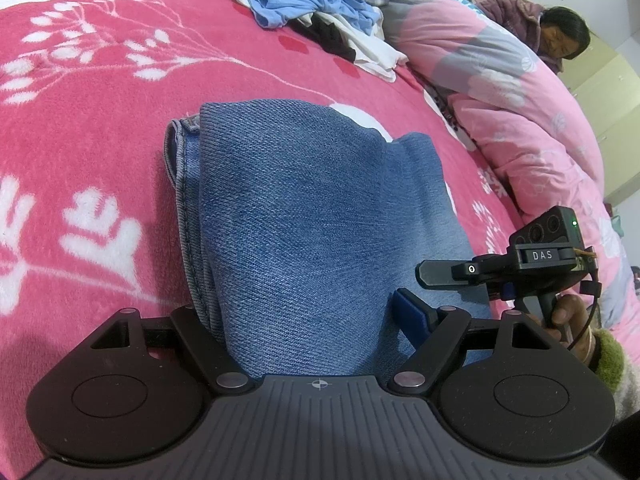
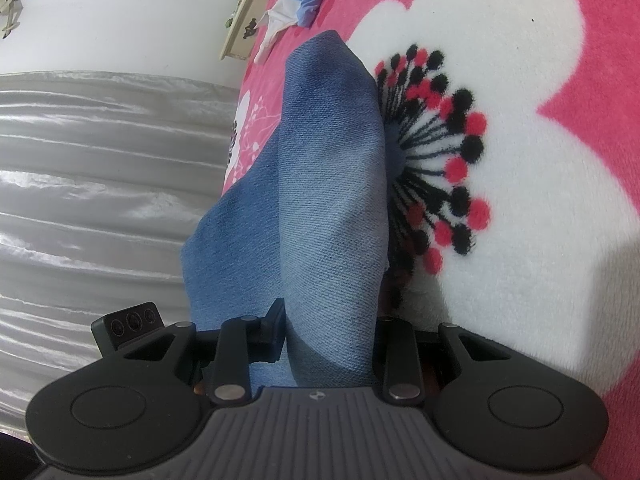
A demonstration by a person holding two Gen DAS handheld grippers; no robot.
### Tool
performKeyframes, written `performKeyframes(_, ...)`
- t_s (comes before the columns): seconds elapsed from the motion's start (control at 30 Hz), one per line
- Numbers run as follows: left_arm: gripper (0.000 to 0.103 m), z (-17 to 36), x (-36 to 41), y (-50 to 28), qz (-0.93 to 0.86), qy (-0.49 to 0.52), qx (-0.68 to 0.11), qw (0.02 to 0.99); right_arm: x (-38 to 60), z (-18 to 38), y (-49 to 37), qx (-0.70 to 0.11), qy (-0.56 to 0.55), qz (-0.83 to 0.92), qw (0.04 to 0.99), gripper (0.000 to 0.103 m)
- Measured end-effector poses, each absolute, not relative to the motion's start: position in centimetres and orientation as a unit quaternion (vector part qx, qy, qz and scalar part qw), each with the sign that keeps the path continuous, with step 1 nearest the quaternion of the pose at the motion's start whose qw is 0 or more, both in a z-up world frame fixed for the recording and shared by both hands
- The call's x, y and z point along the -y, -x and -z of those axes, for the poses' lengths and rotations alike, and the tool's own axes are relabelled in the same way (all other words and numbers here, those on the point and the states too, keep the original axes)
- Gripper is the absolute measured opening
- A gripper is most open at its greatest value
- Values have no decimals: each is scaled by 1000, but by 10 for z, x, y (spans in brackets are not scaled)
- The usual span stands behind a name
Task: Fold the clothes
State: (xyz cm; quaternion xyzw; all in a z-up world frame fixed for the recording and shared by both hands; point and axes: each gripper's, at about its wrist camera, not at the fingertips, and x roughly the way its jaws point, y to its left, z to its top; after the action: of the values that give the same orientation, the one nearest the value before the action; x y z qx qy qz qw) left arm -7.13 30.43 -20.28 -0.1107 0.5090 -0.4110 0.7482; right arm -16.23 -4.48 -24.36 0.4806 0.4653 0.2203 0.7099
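A folded pair of blue jeans (image 1: 304, 216) lies on the pink flowered blanket (image 1: 100, 92). My left gripper (image 1: 308, 316) is shut on the near end of the jeans; the denim fills the gap between its fingers. My right gripper (image 2: 328, 328) is shut on the other end of the jeans (image 2: 332, 184), which runs away from it over the blanket (image 2: 520, 160). The right gripper also shows in the left wrist view (image 1: 448, 276), side on, at the jeans' right edge. The left gripper's body shows in the right wrist view (image 2: 128, 324).
A heap of unfolded clothes (image 1: 320, 4), light blue, white, black and checked, lies at the far side of the bed. A person (image 1: 560, 36) lies under a pink quilt (image 1: 500, 92) on the right. A grey ribbed surface (image 2: 100, 200) borders the bed's edge.
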Motion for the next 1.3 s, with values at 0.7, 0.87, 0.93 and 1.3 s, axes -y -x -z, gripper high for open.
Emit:
performKeyframes(0.7, 79, 203, -305, 70, 411, 112, -511, 747, 49, 245, 151, -468, -476, -225, 709, 33)
performKeyframes(0.87, 78, 201, -305, 70, 408, 113, -512, 747, 48, 241, 149, -468, -466, -225, 717, 35)
performKeyframes(0.93, 76, 199, -305, 70, 407, 114, -514, 747, 47, 237, 151, -465, -455, -223, 726, 35)
performKeyframes(1.3, 70, 186, -311, 76, 401, 131, -514, 747, 45, 215, 152, -463, -427, -220, 745, 35)
